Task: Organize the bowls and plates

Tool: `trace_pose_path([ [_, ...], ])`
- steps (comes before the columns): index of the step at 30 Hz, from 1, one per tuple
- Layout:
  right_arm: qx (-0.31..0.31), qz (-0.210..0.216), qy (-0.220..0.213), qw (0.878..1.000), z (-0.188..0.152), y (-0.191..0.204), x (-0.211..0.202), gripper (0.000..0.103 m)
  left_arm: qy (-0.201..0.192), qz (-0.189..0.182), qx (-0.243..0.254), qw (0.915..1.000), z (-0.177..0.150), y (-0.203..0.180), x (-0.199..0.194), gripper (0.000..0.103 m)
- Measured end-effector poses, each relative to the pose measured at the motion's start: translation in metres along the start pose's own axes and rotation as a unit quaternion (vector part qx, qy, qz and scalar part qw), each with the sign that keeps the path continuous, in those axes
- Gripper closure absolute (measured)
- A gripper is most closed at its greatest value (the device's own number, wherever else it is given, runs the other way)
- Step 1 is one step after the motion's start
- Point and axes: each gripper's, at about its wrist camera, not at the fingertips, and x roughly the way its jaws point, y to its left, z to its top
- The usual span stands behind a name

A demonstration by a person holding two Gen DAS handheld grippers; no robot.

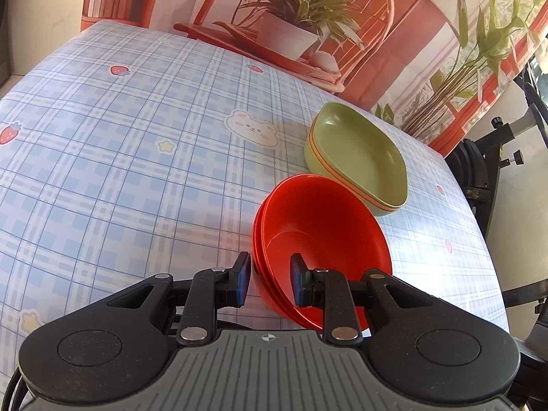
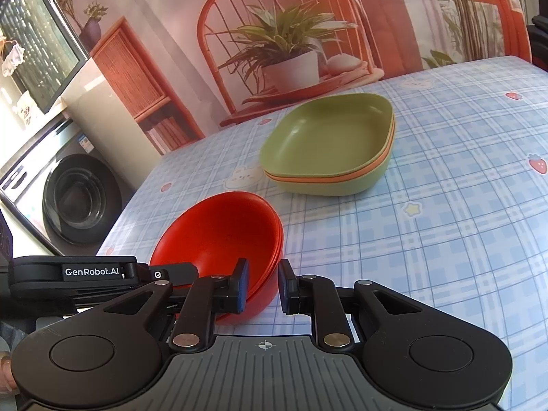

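Left wrist view: I am watching two nested stacks sitting on the checked counter (image 1: 137,171).

I am counting three red bowls (image 1: 325,236) and three oblong dishes (image 1: 359,157), green, orange, green, long axis running away rightward. Left claw (image 1: 270,281) and right claw (image 2: 262,282) are straddling opposite bowl rims, parted slightly; I cannot tell whether they are pinching.

The left tongs (image 1: 267,282) and right tongs (image 2: 263,282) angle downward, jaws narrowly parted.
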Motion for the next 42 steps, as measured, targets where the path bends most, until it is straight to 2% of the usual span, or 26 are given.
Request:
trace_pose_path([
  [19, 0.006, 0.005, -0.004, 1.000, 0.001, -0.003, 0.005, 0.086, 0.001, 0.012, 0.009, 0.9999, 0.002, -0.005, 0.010, 0.078],
  [25, 0.005, 0.007, -0.016, 1.000, 0.002, -0.002, -0.001, 0.086, -0.010, 0.011, 0.023, 0.9996, 0.004, -0.009, 0.004, 0.078],
  [42, 0.020, 0.016, -0.042, 0.999, 0.006, -0.008, -0.013, 0.086, -0.007, 0.012, 0.050, 0.9987, 0.010, -0.018, 0.004, 0.078],
])
